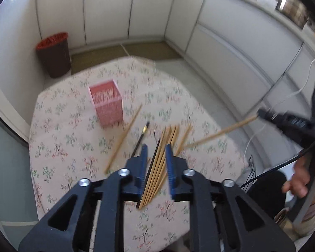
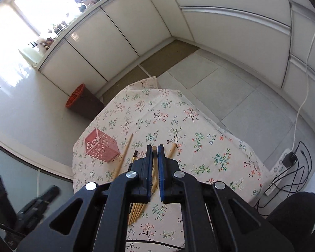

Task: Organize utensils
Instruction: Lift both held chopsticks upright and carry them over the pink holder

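A pink perforated holder (image 1: 106,103) (image 2: 101,145) stands on the floral tablecloth (image 1: 77,138). Several wooden chopsticks (image 1: 160,163) lie bundled on the cloth under my left gripper (image 1: 156,149), which is open and empty above them. One wooden chopstick (image 1: 124,140) and a black chopstick (image 1: 141,137) lie apart to the left. My right gripper (image 2: 155,148) is shut on a wooden chopstick (image 2: 155,157) and holds it in the air; in the left wrist view that chopstick (image 1: 220,132) sticks out from the gripper at right.
A brown bin with an orange rim (image 1: 53,54) stands on the floor beyond the table. White cabinets (image 1: 231,42) line the walls. A power strip with cables (image 2: 283,161) lies on the floor at right. The table edge (image 1: 231,147) falls off at right.
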`<control>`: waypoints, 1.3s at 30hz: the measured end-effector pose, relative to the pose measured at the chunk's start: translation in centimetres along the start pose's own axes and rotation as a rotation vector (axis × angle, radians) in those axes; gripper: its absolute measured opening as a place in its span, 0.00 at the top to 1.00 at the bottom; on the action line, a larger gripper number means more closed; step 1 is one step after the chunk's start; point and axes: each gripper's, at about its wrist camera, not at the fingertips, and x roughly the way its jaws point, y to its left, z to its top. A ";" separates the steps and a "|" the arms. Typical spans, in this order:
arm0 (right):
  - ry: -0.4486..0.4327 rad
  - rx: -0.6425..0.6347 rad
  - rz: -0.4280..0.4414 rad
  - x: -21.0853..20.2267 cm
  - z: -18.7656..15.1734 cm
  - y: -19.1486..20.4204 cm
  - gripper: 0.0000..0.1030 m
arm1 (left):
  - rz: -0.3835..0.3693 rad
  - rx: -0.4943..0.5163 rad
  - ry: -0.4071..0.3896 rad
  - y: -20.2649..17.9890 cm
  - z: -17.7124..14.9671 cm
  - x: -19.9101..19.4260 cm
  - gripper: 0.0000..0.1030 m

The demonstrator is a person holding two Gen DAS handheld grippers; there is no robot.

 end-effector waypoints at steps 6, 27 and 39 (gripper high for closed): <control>0.030 0.018 0.011 0.3 0.1 -0.7 0.95 | 0.115 0.029 0.381 2.8 -3.1 12.5 0.73; 0.033 -0.015 0.000 3.2 1.4 -1.1 0.95 | 0.151 0.169 0.471 1.9 -5.6 18.8 0.93; -0.015 -0.124 0.091 -0.7 1.8 2.1 0.95 | 0.086 0.107 0.115 0.1 -3.4 5.1 0.95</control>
